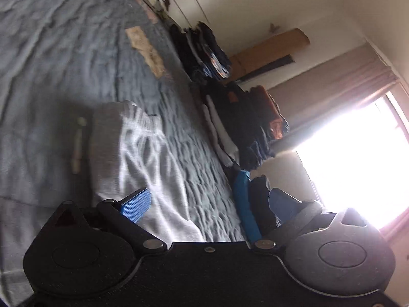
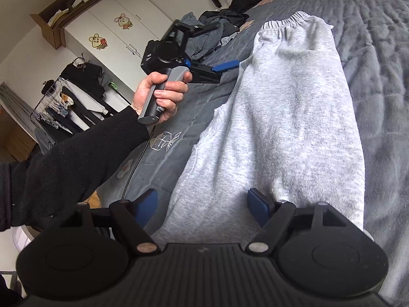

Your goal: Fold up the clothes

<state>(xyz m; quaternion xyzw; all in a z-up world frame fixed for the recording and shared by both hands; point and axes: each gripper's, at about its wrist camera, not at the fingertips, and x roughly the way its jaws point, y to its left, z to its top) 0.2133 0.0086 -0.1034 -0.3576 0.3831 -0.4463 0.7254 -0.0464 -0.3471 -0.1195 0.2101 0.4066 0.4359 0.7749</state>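
1. Nearest the right wrist camera, the right gripper [image 2: 204,206] hung just over the near end of the grey sweatpants [image 2: 288,117], its blue pads spread wide with grey fabric showing between them but not pinched.
2. These sweatpants lay lengthwise on the blue-grey quilted bedspread [image 2: 378,51], legs folded one onto the other by the look of it, the elastic waistband [image 2: 288,23] at the far end.
3. Off to the left of the garment, the left gripper [image 2: 226,67] was held in the person's hand [image 2: 161,94], a black sleeve behind it; its jaws stood apart and empty, one blue pad close to the garment's edge below the waistband.
4. From the left wrist view, blurred, the left gripper [image 1: 209,202] showed the same wide gap, with the pale garment [image 1: 143,153] on the bed below it.
5. Folded stacks of dark clothes [image 1: 245,117] sat along the bed's far edge.
6. Handling, as a judgement: the fleece looked thick, soft and limp, light enough to lift but sure to sag and drape; it should not slip against ribbed pads.
7. Likely best holds: the thick hem end under the right gripper and the waistband, pinching both layers so the fold stays aligned.
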